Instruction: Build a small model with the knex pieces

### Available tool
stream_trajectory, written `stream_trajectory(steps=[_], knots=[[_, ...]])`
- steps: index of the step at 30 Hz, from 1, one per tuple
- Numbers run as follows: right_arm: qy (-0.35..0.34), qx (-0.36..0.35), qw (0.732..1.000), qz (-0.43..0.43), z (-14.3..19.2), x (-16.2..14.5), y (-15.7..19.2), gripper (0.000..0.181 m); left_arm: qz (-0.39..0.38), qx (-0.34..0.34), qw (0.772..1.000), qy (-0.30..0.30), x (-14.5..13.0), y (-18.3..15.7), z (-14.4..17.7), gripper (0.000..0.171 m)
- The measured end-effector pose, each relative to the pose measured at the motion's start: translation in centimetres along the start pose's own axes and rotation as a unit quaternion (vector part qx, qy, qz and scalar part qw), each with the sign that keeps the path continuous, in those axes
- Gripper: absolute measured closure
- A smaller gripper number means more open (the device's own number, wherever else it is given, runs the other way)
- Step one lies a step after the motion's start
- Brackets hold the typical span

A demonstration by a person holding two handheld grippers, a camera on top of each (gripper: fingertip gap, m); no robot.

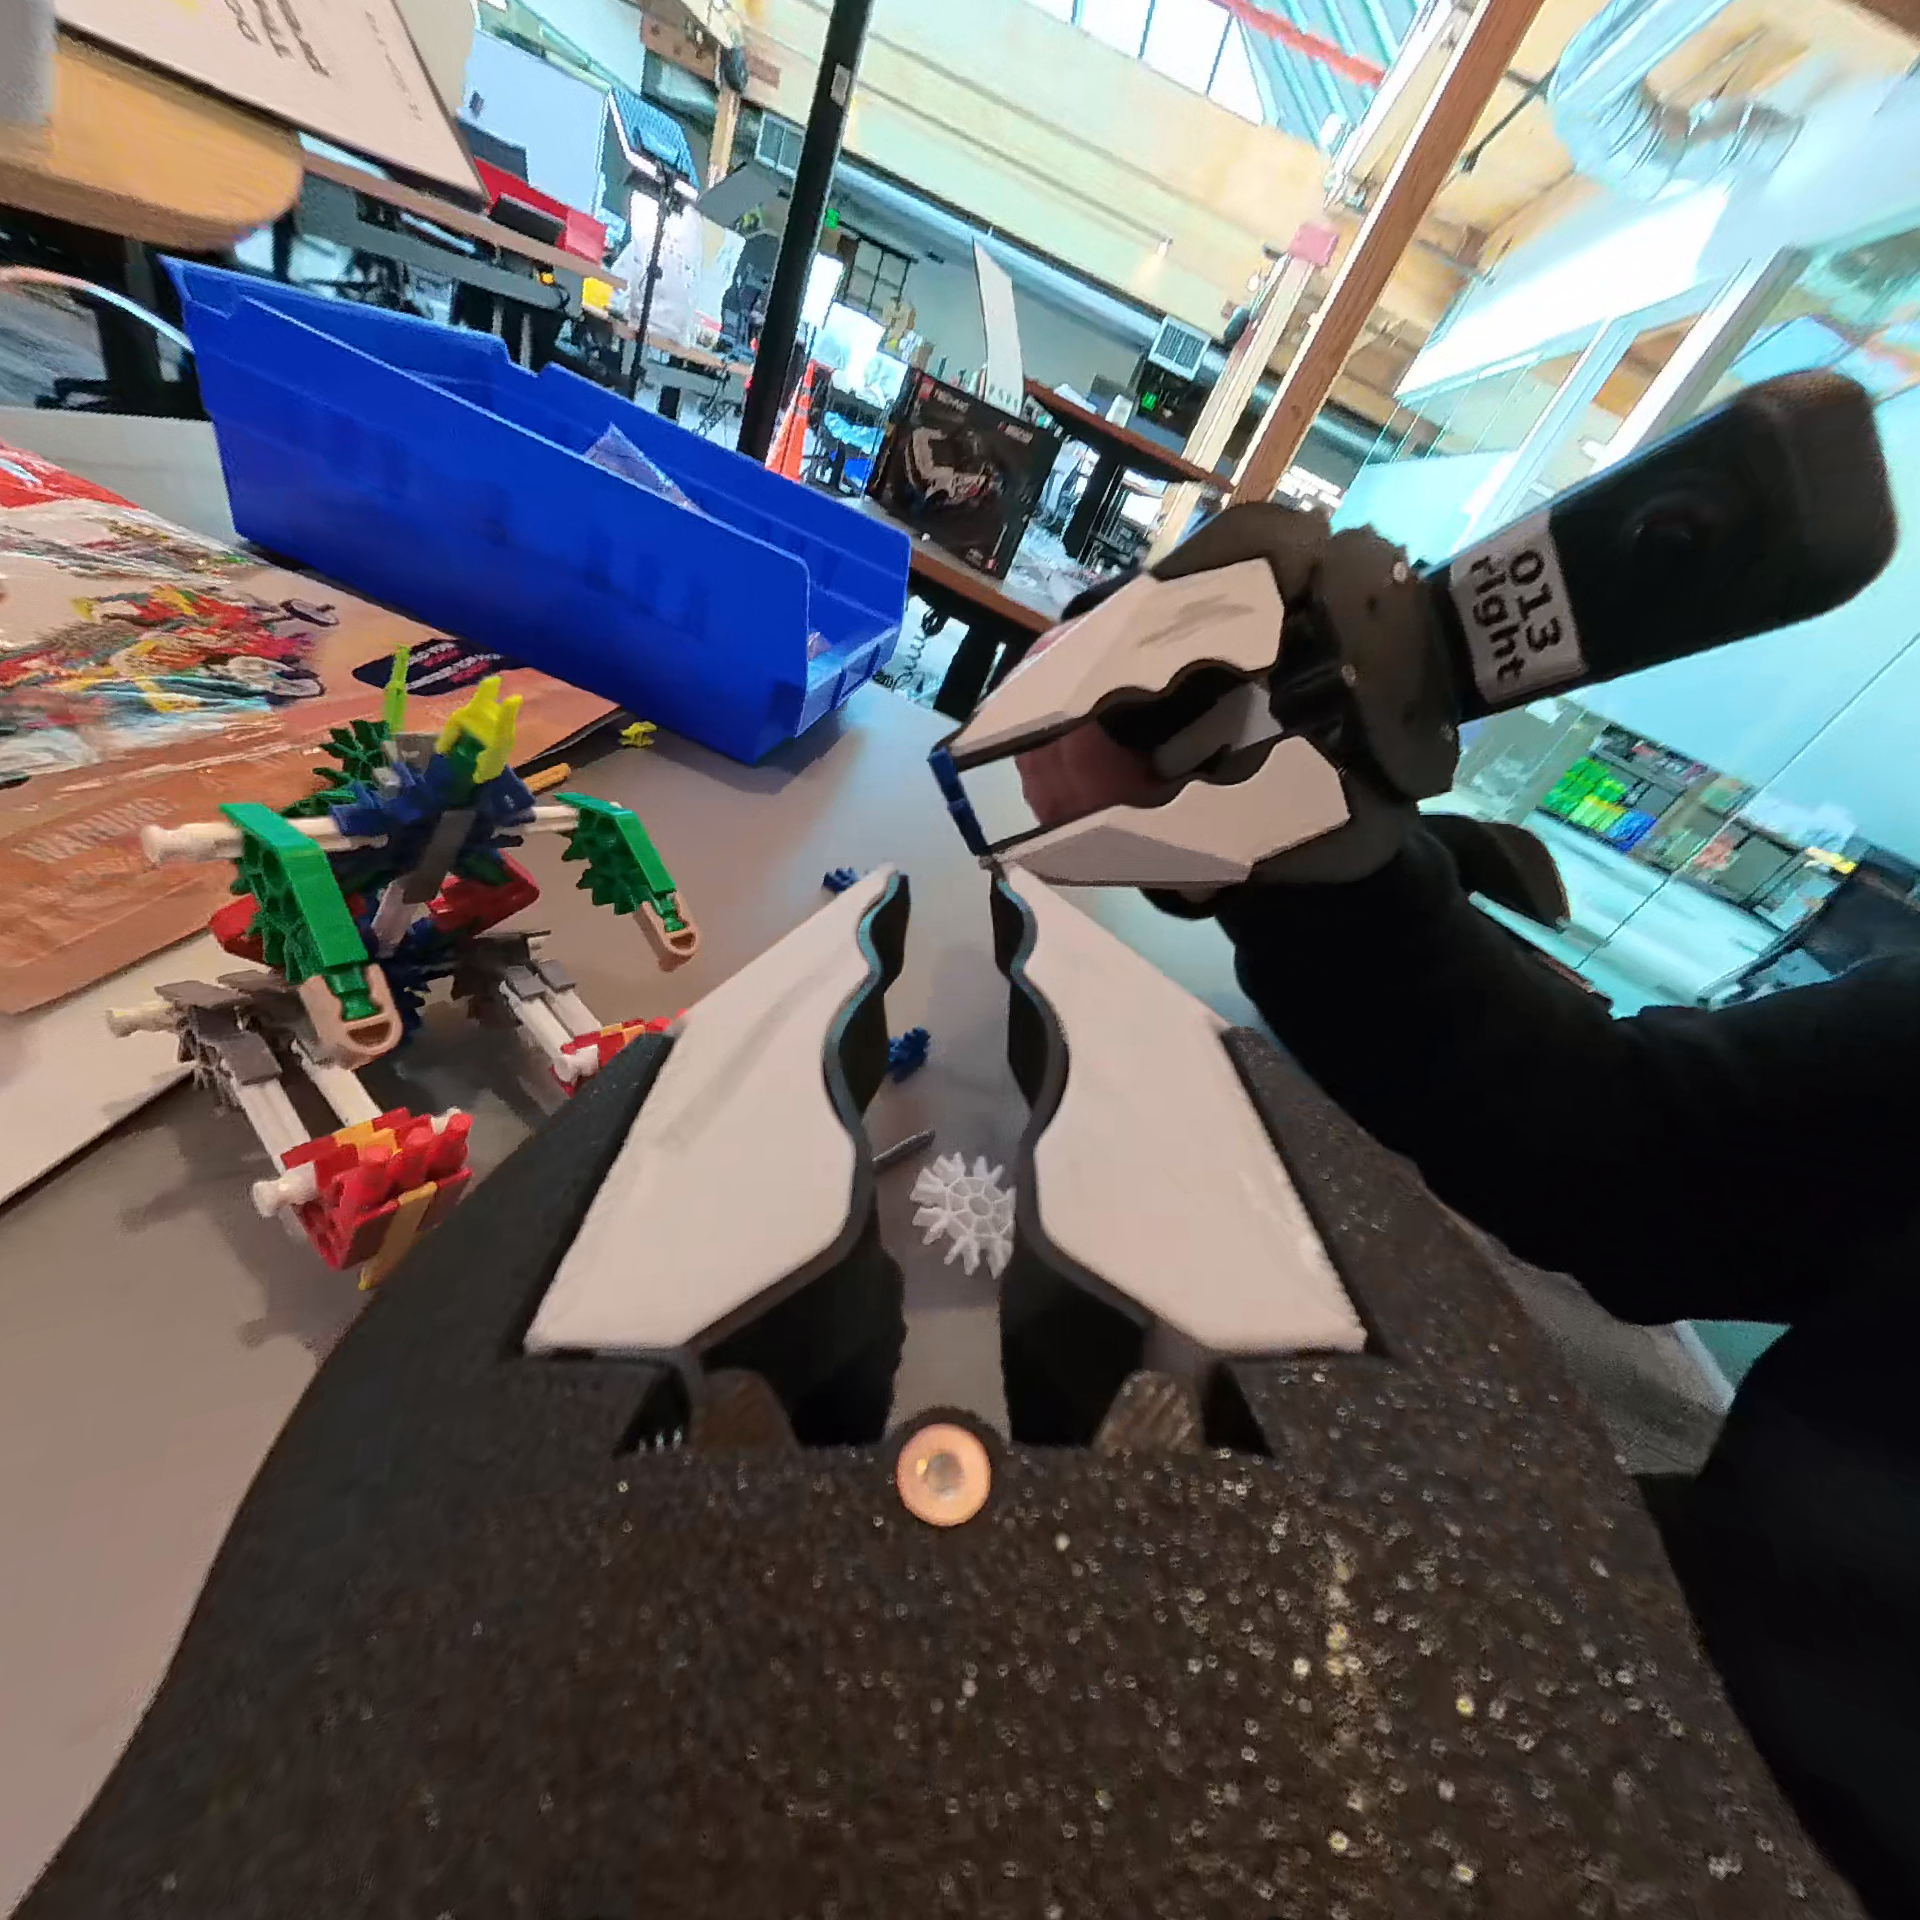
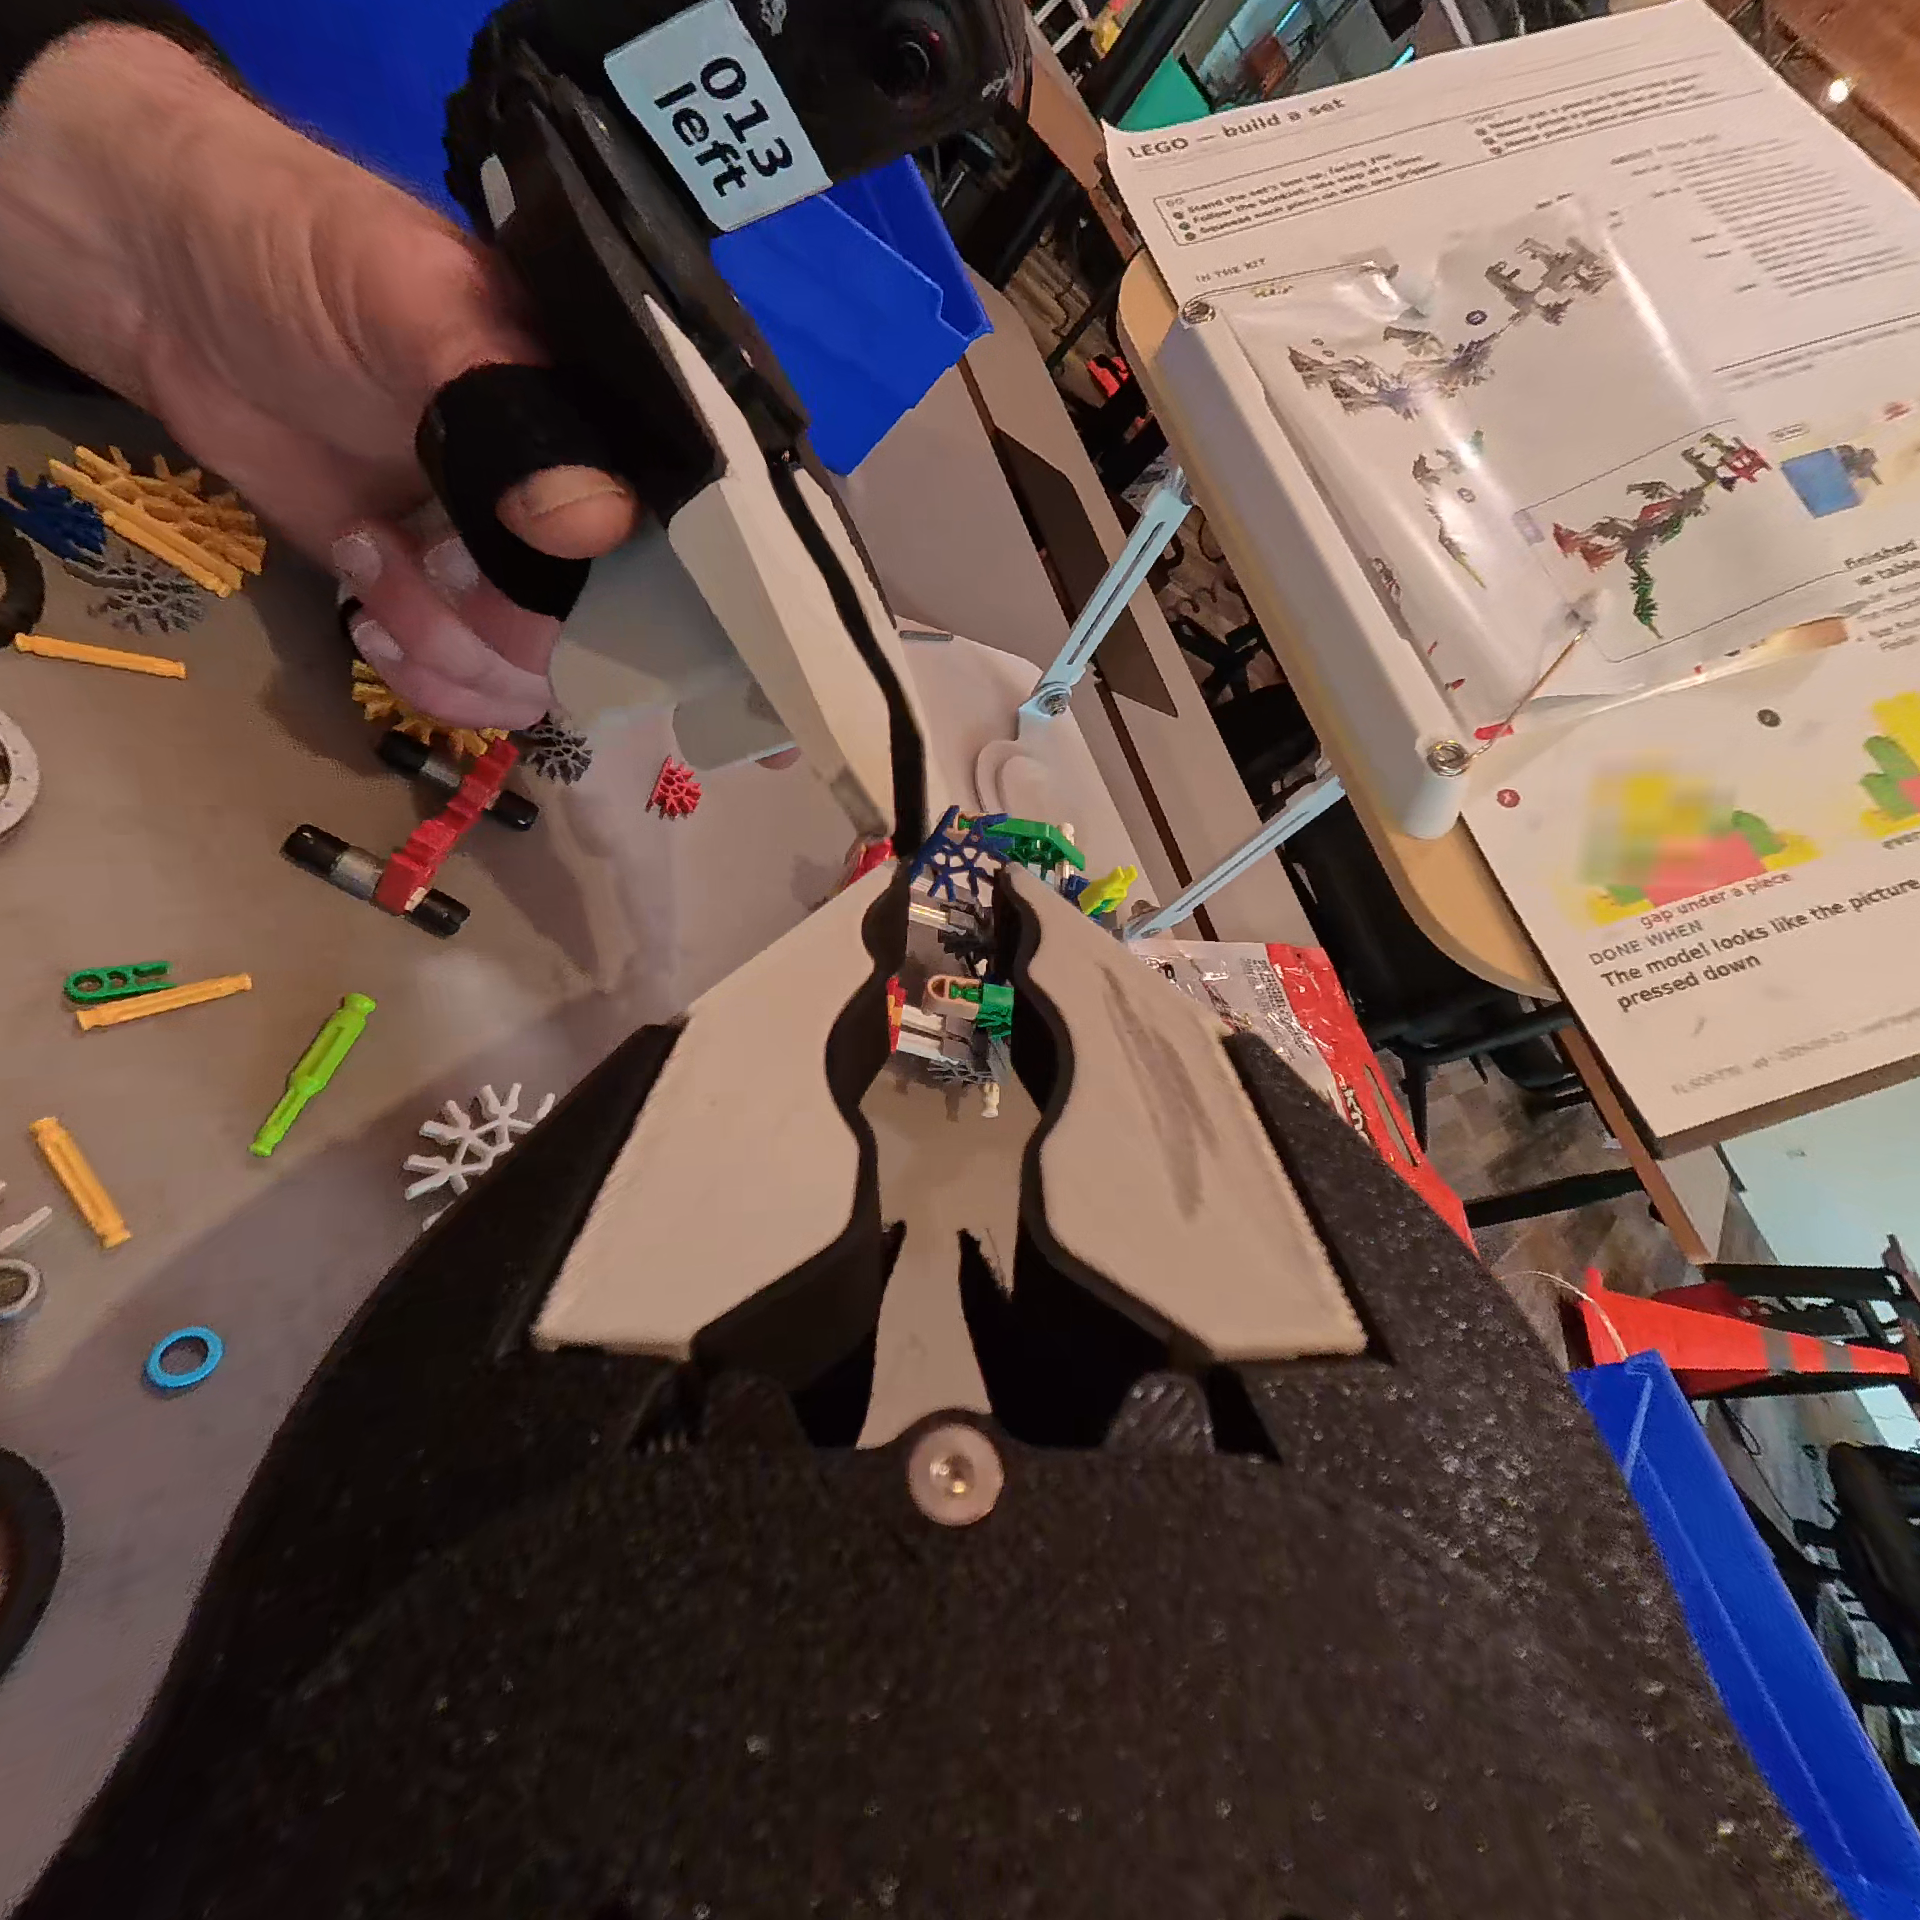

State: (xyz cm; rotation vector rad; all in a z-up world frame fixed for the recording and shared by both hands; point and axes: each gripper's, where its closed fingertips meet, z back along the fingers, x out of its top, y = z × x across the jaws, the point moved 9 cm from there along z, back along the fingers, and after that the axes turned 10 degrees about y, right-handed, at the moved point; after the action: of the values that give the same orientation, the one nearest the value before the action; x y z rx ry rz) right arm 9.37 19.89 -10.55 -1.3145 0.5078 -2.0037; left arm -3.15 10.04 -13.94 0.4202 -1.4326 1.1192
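My right gripper (image 2: 943,888) is shut on a small blue snowflake-shaped connector (image 2: 951,857), held in the air above the grey table (image 1: 156,1455). In the left wrist view the right gripper (image 1: 961,805) shows the connector (image 1: 958,800) edge-on between its tips. My left gripper (image 1: 948,881) is open by a narrow gap and empty, its tips just below that connector. The left gripper also shows in the right wrist view (image 2: 883,810), held by a hand. A colourful rod-and-connector model (image 1: 416,904) stands on the table to the left. A white snowflake connector (image 1: 966,1210) lies under the left fingers.
A blue bin (image 1: 520,540) stands behind the model, beside a flat printed box (image 1: 156,675). Loose pieces lie on the table: yellow rods (image 2: 166,1000), a green rod (image 2: 312,1070), a red connector with black rods (image 2: 436,831), a blue ring (image 2: 185,1358). An instruction sheet (image 2: 1558,468) stands on the right.
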Motion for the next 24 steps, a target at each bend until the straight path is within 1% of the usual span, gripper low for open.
stream_trajectory(steps=[2, 5, 8, 9, 11, 13, 15, 18, 21, 24], knots=[[-0.006, -0.002, 1.0, 0.0, 0.2, 0.1, 0.0, 0.166, 0.002, -0.009, 1.0, -0.012, 0.2, 0.0, 0.3, 0.158], [-0.007, -0.003, 1.0, 0.012, 0.1, 0.4, 0.3, 0.166, -0.011, -0.009, 1.0, -0.012, 0.3, -0.5, 0.1, 0.159], [-0.001, -0.015, 0.999, 0.03, -0.1, 0.6, 0.6, 0.166, -0.012, -0.013, 1.0, -0.014, 0.3, -0.7, 0.1, 0.167], [-0.002, -0.015, 0.999, 0.029, -0.2, 0.7, 0.7, 0.166, -0.011, -0.013, 1.0, -0.015, 0.4, -0.6, 0.2, 0.17], [-0.007, -0.009, 1.0, 0.021, -0.1, 0.6, 0.7, 0.166, -0.012, -0.017, 1.0, -0.011, 0.4, -0.5, 0.3, 0.17], [-0.017, 0.006, 1.0, 0.0, 0.0, 0.5, 0.4, 0.165, -0.029, -0.001, 1.0, -0.002, 0.5, -0.6, 0.4, 0.171], [-0.031, 0.037, 0.998, -0.046, 0.3, 0.2, -0.1, 0.163, -0.068, 0.024, 0.997, 0.02, 0.5, -0.7, 0.4, 0.171], [-0.038, 0.077, 0.992, -0.092, 0.4, -0.4, -0.4, 0.163, -0.153, 0.059, 0.984, 0.068, 0.2, -1.4, 0.1, 0.171], [-0.039, 0.118, 0.986, -0.112, 0.1, -0.6, -0.1, 0.164, -0.207, 0.075, 0.97, 0.099, 0.0, -2.3, -0.3, 0.171], [-0.038, 0.166, 0.977, -0.132, 0.0, -0.8, 0.3, 0.17, -0.249, 0.081, 0.958, 0.118, -0.3, -2.8, -0.5, 0.171]])
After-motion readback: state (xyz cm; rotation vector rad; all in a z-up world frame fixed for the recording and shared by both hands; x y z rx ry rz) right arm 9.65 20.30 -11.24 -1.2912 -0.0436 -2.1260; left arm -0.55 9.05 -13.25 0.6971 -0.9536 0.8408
